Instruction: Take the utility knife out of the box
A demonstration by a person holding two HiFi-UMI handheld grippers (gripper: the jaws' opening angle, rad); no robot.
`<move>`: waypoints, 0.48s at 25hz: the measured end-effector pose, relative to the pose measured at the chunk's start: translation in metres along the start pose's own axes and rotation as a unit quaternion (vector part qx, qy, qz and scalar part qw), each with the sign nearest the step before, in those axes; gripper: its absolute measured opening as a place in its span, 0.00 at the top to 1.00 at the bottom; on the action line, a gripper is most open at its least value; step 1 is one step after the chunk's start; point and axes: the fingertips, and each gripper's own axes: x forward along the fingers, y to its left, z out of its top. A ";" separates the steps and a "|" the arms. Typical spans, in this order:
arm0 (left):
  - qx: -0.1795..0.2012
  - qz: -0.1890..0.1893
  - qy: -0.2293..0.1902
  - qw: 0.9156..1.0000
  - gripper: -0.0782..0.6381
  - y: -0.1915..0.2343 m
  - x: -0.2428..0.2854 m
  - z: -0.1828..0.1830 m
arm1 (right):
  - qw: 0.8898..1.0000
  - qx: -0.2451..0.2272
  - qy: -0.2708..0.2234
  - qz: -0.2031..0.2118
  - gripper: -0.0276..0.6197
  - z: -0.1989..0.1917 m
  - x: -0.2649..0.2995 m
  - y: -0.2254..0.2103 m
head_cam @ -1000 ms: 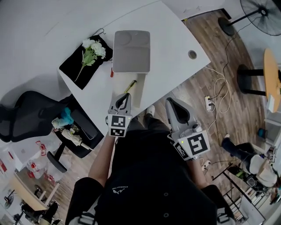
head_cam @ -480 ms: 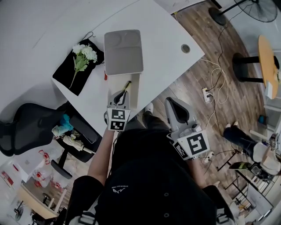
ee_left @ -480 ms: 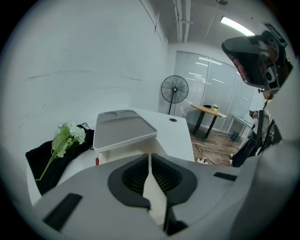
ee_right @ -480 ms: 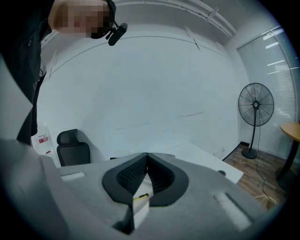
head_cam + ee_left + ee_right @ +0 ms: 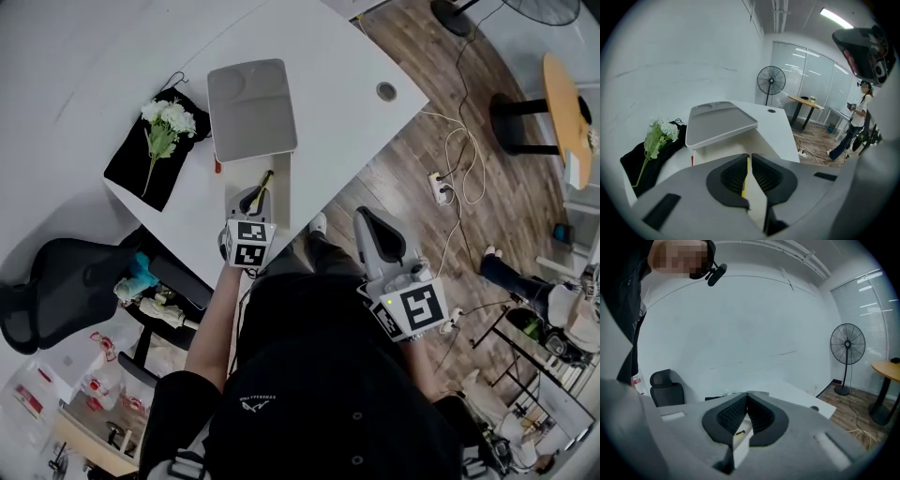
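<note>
Box (image 5: 280, 185) open on worktop (image 5: 347, 122). Utility knife (image 5: 262, 182) lies inside box, not lifted. Your left gripper (image 5: 253, 200) over box's near end, jaws together, empty. Right gripper (image 5: 373, 225) beside box, closed, idle. Grasp and lift-out left.

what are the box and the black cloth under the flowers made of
Box: probably rigid moulded plastic, smooth and matte, going by the shaped recesses in its grey lid. Black cloth: seemingly soft fabric, matte, lying limp; weave too small to tell.
</note>
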 end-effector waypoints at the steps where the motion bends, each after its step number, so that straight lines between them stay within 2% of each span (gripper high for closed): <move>1: 0.000 -0.004 0.006 1.000 0.87 0.000 0.003 -0.002 | 1.000 0.001 0.001 -0.002 0.95 -0.001 0.000 0.000; 3: 0.001 -0.011 0.019 1.000 0.73 0.000 0.008 -0.006 | 1.000 0.003 0.003 -0.005 0.95 -0.003 0.000 0.000; 12: 0.014 -0.020 0.054 0.998 0.73 0.005 0.027 -0.017 | 1.000 0.004 0.009 -0.015 0.95 -0.005 0.002 0.003</move>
